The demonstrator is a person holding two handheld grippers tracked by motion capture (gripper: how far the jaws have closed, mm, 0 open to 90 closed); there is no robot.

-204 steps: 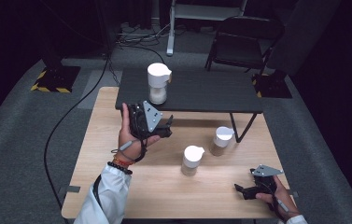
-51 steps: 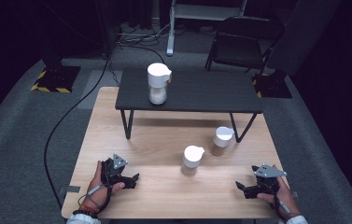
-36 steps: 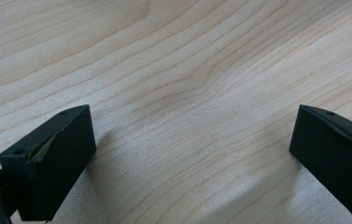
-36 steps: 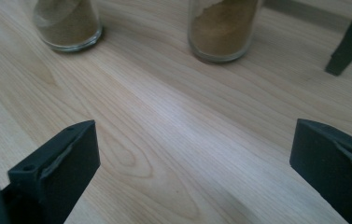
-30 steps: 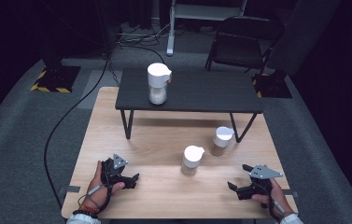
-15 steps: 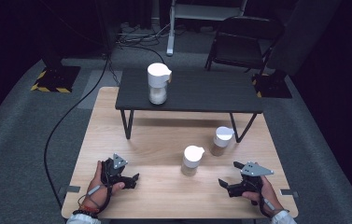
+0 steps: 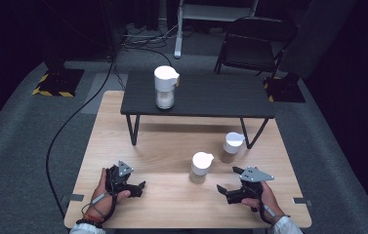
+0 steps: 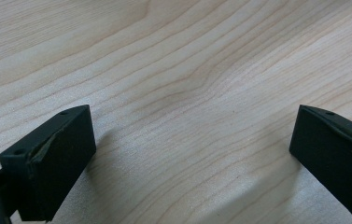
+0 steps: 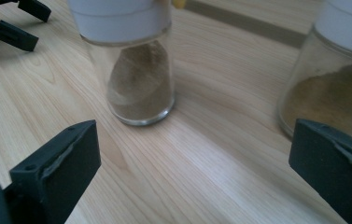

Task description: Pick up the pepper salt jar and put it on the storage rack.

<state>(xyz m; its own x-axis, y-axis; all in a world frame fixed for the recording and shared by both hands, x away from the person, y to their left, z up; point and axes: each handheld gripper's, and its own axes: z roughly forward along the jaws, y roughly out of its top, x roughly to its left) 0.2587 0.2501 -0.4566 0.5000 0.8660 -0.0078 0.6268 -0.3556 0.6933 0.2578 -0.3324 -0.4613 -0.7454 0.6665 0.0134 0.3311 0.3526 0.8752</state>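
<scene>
So nothing's grasped yet: my right gripper (image 7: 229, 190) gapes wide just short of the near jar (image 9: 131, 60), left gripper (image 7: 135, 187) wide, idle.

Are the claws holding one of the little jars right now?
No, nothing is held. The left claw is open over bare wooden table. The right claw is open too, pointing at the nearer white-lidded glass jar of brown powder, not touching it.
</scene>
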